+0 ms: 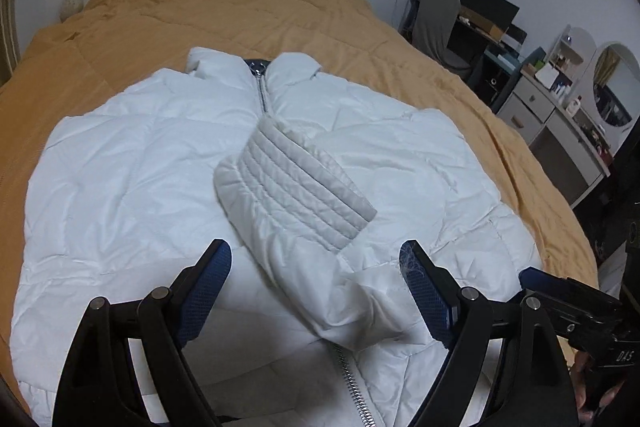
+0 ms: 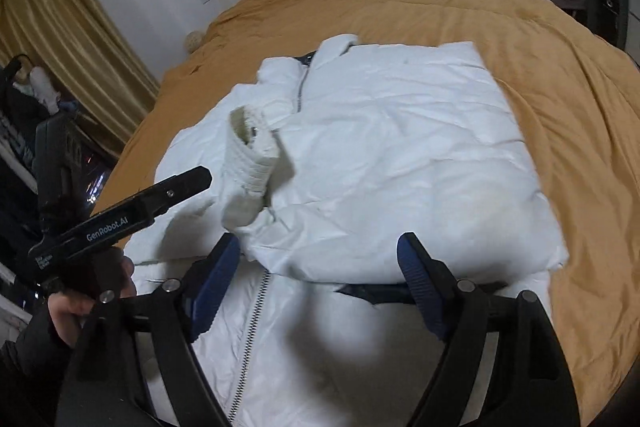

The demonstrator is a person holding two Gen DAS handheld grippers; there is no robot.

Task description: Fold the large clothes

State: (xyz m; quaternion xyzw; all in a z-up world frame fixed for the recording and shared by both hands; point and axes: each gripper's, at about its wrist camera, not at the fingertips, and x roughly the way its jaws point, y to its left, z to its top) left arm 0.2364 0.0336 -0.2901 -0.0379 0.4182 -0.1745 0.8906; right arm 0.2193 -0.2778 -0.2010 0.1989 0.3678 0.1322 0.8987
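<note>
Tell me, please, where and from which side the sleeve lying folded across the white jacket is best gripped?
Probably at the ribbed cuff: it is the sleeve's stiffest, thickest end and lifts off the jacket. Come from the hem side with the open left gripper, closing the jaws across the cuff's width.

The jacket (image 1: pixel 160 167) runs off the bottom edge in both views, its hem unseen. The items on the dresser (image 1: pixel 560 115) are too small to identify.
</note>
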